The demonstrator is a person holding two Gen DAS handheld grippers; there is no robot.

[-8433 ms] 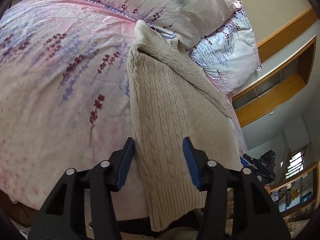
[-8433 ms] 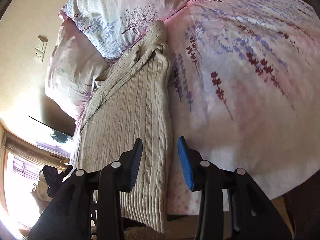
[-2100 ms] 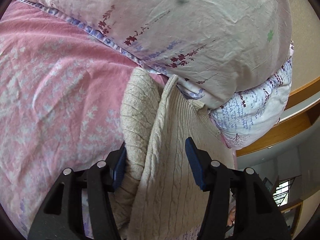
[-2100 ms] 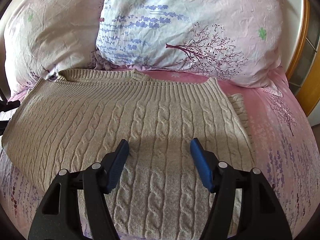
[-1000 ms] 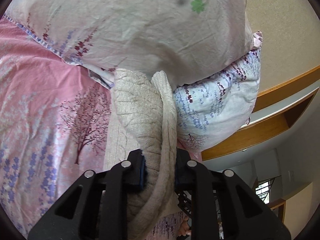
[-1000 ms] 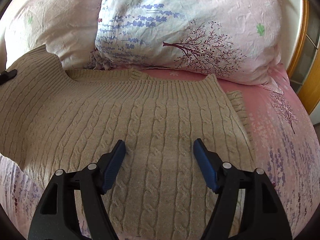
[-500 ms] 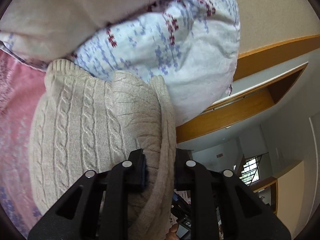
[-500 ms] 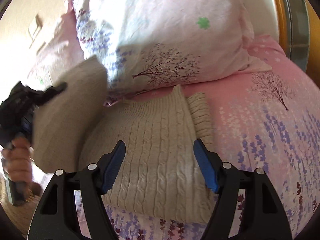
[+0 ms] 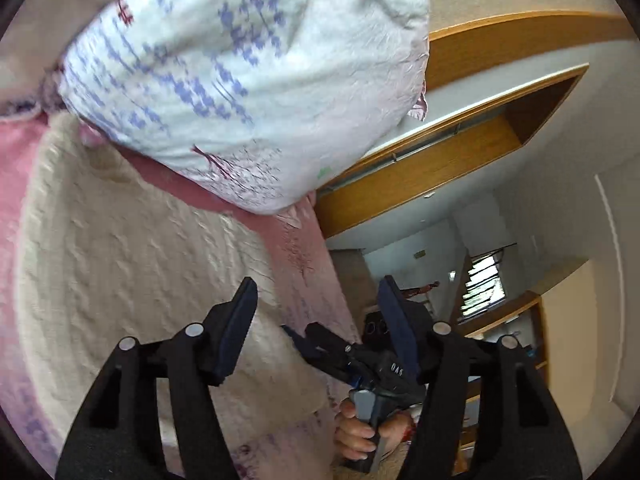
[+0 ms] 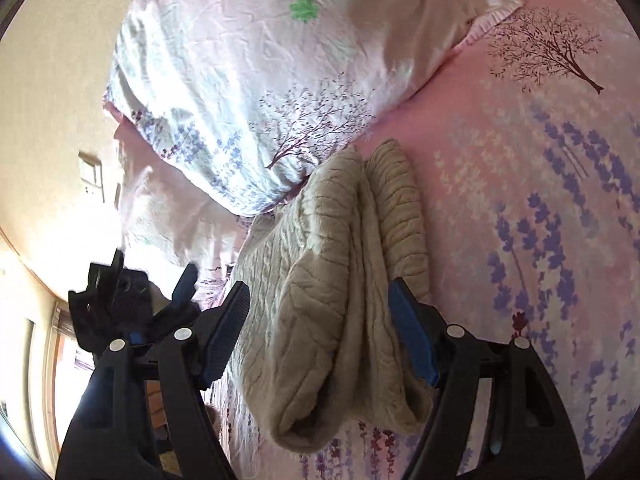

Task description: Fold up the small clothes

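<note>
Our left gripper [image 9: 316, 312] has let go of the sweater [image 9: 132, 264] it was pinching half a second ago, and its jaws now stand wide with nothing between them. In the left wrist view the cream cable-knit sweater lies on the pink sheet [image 9: 308, 264] to the left of the gripper, just below the pillow [image 9: 240, 80]. Beyond our fingers we see the right gripper [image 9: 320, 340] from the side, with the right hand [image 9: 360, 428] wrapped around its handle.

In the right wrist view our right gripper [image 10: 320, 312] is also spread wide, gripping nothing. The sweater [image 10: 340, 300] sits folded in layers, its thick doubled edge bulging up between the two blue pads [image 10: 412, 340] without our being able to tell whether it touches them. It lies on the sheet [image 10: 540, 200], its far end just beside the pillow [image 10: 260, 80]. The left gripper [image 10: 148, 272] shows at the left, open.
</note>
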